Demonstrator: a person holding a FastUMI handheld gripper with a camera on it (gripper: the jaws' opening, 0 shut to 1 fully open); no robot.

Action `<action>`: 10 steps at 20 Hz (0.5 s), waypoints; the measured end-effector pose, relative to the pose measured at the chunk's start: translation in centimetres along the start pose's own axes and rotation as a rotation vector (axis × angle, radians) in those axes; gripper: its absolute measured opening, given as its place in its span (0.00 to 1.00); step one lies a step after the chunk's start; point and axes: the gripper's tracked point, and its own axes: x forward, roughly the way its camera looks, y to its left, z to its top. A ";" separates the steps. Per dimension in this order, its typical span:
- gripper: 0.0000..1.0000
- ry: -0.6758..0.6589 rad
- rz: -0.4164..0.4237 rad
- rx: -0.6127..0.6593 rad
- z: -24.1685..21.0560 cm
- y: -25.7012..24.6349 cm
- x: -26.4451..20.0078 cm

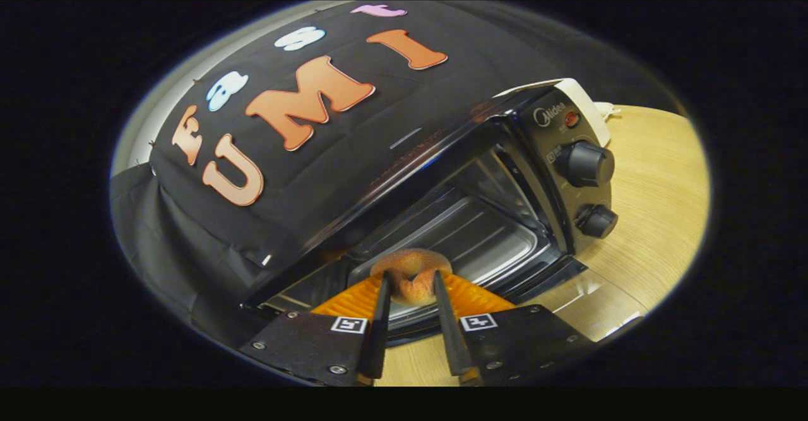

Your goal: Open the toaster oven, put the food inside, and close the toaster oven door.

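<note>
2 jaws of the gripper (410, 295) are clamped on a doughnut (411, 276), one finger pressing each side of it, and the doughnut hangs just in front of the toaster oven (505, 175), at the mouth of its open cavity. The oven door (543, 279) is already down, lying flat below the doughnut, so step 1 of 3 looks done. Step 2 is under way: the food is at the threshold but not yet set on the tray (461, 231) inside the oven. Releasing it there and closing the door are left.

Room to move looks fair: the cavity opens wide behind the doughnut, with the oven's top edge above and the control panel with 2 knobs (590, 163) to the oven's right side. The lowered door's front edge sits close beneath the jaws; the counter (650, 206) spreads beside the oven.
</note>
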 end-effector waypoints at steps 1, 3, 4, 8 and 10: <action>0.42 0.003 0.009 -0.011 0.0 0.1 -0.2; 0.53 -0.006 0.020 -0.055 -0.1 0.4 -0.8; 0.61 0.004 0.014 -0.089 -0.3 0.3 -1.1; 0.74 0.030 0.007 -0.232 -1.5 0.0 -4.2; 0.79 0.047 0.019 -0.304 -2.1 0.4 -6.6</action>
